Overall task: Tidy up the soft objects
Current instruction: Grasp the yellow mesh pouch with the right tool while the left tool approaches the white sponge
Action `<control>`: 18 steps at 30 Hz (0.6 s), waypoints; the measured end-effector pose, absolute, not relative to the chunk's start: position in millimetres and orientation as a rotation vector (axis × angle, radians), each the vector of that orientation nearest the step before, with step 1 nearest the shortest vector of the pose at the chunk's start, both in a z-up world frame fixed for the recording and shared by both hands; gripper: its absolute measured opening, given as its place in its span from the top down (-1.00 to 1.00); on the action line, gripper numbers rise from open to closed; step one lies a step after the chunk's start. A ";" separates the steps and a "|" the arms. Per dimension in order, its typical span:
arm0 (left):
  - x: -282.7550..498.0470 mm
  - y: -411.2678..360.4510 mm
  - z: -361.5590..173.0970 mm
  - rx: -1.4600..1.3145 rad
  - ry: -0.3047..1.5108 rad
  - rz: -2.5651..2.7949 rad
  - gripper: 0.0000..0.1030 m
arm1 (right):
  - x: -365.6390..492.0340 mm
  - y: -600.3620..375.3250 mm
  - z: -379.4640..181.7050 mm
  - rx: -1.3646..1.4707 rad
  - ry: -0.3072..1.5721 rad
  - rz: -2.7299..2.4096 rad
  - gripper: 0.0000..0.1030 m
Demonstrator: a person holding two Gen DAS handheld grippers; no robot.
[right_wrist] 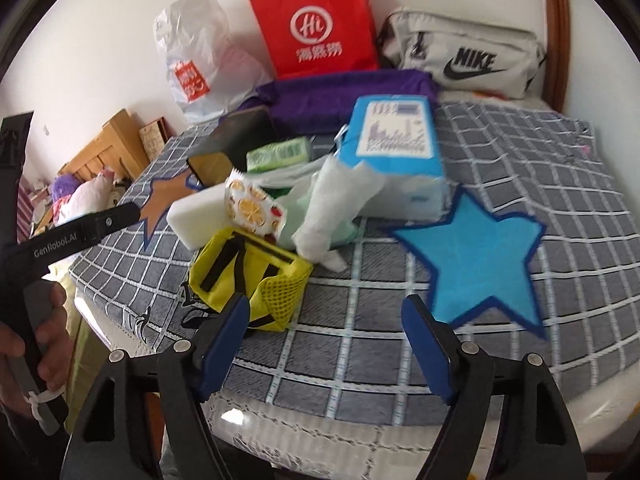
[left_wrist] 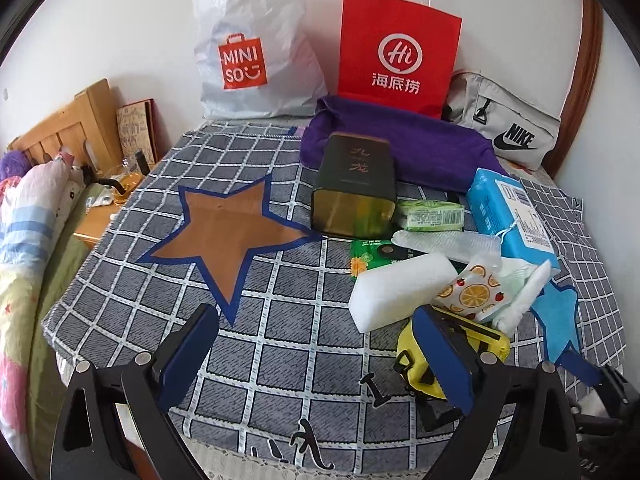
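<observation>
A grey checked cloth [left_wrist: 280,300] covers the table, sewn with a brown star [left_wrist: 232,232] and a blue star [right_wrist: 476,260]. Between the two stars lies a heap of soft things: a white sponge [left_wrist: 400,292] at the front, a fruit-print packet [left_wrist: 472,292] leaning on it, crumpled white wipes [right_wrist: 328,212] beside that, and a yellow pouch [right_wrist: 248,272] with black straps nearest the table's edge. Behind them sit a blue tissue pack [left_wrist: 508,212], a green tissue pack [left_wrist: 434,216], a small green sachet [left_wrist: 364,260] and a dark tin [left_wrist: 356,188] lying on its side. A purple towel [left_wrist: 400,140] stretches across the back, in front of a red paper bag [left_wrist: 396,52], a white plastic bag [left_wrist: 256,48] and a grey Nike bag [left_wrist: 508,124] along the wall.

The left tool [left_wrist: 316,356] hovers over the cloth, released, its right finger in front of the yellow pouch, nothing between its blue pads. The right tool [right_wrist: 332,344] is likewise released and empty above the near edge, the pouch just beyond its left finger. A hand [right_wrist: 44,340] grips the left tool's handle at the right wrist view's left edge.
</observation>
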State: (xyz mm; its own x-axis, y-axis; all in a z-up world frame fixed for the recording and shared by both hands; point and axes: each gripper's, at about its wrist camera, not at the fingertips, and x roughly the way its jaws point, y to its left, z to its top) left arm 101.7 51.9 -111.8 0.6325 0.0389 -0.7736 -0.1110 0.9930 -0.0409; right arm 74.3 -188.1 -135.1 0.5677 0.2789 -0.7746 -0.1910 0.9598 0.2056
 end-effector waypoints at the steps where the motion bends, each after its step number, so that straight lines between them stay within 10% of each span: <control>1: 104.0 53.5 -114.1 -0.086 0.882 0.086 -0.89 | 76.6 -183.7 -139.5 0.098 0.937 0.281 -0.48; 11: 121.8 44.7 -132.0 -0.059 0.891 -0.059 -0.88 | 112.1 -150.2 -180.8 0.105 0.999 0.292 -0.40; 18: 142.8 38.4 -149.8 -0.055 0.919 -0.095 -0.88 | 112.2 -146.5 -179.0 0.059 0.986 0.346 0.25</control>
